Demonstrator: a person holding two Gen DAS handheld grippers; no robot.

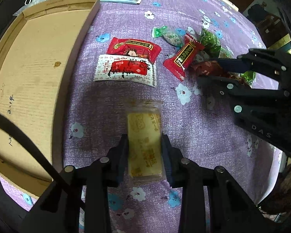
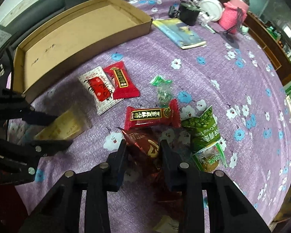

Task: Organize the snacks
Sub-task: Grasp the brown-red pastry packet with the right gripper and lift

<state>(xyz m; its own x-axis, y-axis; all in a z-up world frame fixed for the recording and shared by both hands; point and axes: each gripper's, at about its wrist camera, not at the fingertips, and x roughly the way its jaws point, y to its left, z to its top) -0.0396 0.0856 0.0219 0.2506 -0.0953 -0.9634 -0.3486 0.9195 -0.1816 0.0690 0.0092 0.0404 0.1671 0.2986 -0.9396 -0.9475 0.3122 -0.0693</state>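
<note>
Both grippers are busy with one snack each. The left gripper has its two fingers on the long sides of a yellow snack pack, one finger on each side, so it looks closed on the pack. The pack sits right between the fingers, low over the purple flowered surface. I cannot tell if it is lifted or lying flat.

The right gripper has a brown snack bag between its fingers. The fingers press close on both sides, so it seems to be gripping the bag.

A cardboard tray lies on the left side, just beside the yellow pack. I think the snacks are meant to go in there, and nothing I can see is in it yet.

More snacks wait on the surface: two red packs, a white and red pack, a small green candy and green bags. They lie between the two grippers and the tray.
</note>
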